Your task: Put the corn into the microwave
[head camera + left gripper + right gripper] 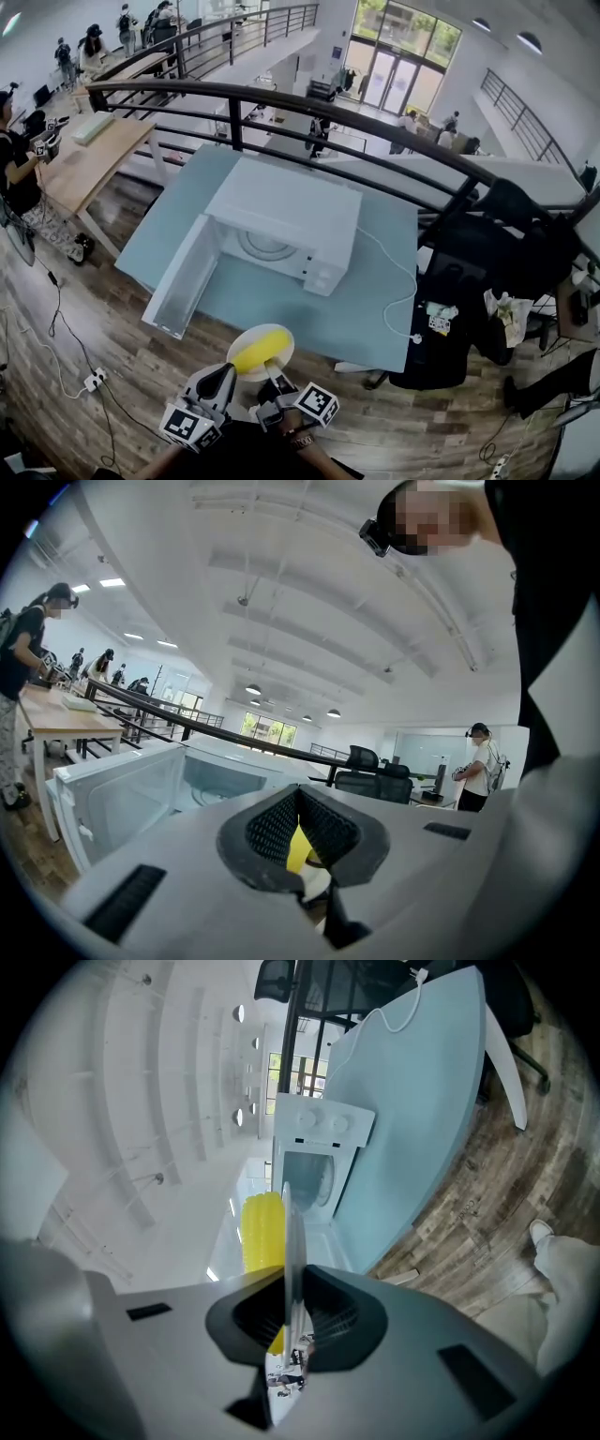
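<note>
Corn (255, 356) on white plate (277, 338), well apart from open microwave (286, 220): carry step, by the look of it. Right gripper (289, 1283) clamped on plate's near rim; left gripper (298, 808) closed on nothing, just beside plate. Next, likely: level reach over table (375, 300), past swung-out door (183, 286), into cavity.

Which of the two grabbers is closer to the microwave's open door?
Left. In the head view, the left gripper is just below and right of the open door. The right gripper, clamped on the plate rim, sits farther to the right.
</note>
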A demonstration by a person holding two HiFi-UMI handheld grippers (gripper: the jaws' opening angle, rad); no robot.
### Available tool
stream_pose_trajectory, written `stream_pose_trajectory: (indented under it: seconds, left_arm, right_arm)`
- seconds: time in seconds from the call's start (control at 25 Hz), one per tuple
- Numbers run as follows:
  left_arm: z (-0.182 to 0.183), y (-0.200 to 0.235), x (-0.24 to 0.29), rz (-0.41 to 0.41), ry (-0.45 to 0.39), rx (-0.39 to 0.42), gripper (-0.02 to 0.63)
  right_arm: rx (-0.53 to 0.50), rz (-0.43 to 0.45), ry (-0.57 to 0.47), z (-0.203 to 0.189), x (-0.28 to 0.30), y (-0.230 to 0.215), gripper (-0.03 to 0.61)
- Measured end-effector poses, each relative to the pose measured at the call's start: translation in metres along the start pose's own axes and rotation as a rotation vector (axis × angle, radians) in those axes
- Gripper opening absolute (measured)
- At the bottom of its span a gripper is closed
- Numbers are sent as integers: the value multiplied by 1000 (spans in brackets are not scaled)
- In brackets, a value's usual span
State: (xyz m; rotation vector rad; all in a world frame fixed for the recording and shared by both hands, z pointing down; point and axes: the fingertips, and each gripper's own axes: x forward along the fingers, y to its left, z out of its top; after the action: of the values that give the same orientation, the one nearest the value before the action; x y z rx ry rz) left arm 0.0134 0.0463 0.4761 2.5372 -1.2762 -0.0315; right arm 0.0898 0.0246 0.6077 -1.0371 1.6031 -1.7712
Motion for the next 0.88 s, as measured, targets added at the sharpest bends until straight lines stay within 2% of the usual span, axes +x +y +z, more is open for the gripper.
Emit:
stream_pose_trajectory:
  seconds: [0.2,0.4,0.88]
  left_arm:
    - [-14,-2,18,-24,43,20,3]
    - [-14,-3,35,-50,51,41,3]
    - [-2,10,61,-24,22,-9,3]
  right_arm:
    - [18,-29,-7,11,-9,-9,32]
    - [26,-9,-39,27,-12,-7,32]
    - [54,-31,-100,57,2,-20,32]
